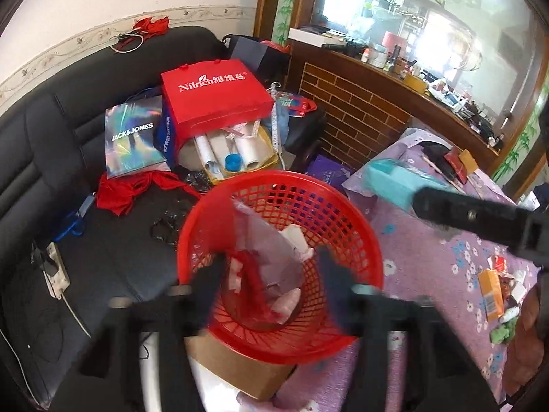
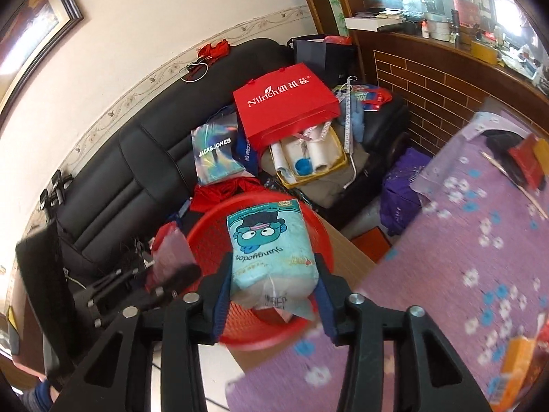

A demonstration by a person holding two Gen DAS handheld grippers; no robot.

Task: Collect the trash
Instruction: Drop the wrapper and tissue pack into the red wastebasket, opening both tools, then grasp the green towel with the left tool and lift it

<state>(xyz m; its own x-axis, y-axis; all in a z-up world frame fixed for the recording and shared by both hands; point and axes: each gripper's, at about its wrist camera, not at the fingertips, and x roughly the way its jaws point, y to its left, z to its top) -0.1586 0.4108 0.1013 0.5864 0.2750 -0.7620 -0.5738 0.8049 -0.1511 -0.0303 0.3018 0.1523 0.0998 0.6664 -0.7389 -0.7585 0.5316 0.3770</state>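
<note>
Above the red plastic mesh basket point(image 2: 260, 226), turquoise cartoon-printed tissue pack point(image 2: 271, 257) between the right gripper point(image 2: 274, 292) fingers, jaws parted, grip indeterminate, left gripper point(image 1: 271, 274) spread, clear wrapper point(image 1: 264, 240) loose between its fingers.

- Bright red basket point(image 1: 346, 206) with open lattice walls.
- Pale turquoise tissue pack point(image 2: 271, 250), printed with a teal cartoon face in a dark cap.
- Lilac tablecloth point(image 1: 429, 274) dotted with white and blue flowers.
- Black sofa point(image 1: 68, 137), stitched in panels.
- Red paper bag point(image 1: 212, 99) with white lettering.
- Shimmering silver-blue bag point(image 1: 133, 137), white letters across the middle.
- Brown brick-pattern counter front point(image 1: 353, 110) with pale joints.
- Cream wall point(image 2: 120, 51) crossed by a border of grey vines and birds.
- Black fingers point(image 2: 212, 295) faced with blue pads on the right gripper point(image 2: 271, 295).
- Orange carton point(image 1: 492, 295) on the cloth.
- Plain brown cardboard box point(image 1: 236, 367).
</note>
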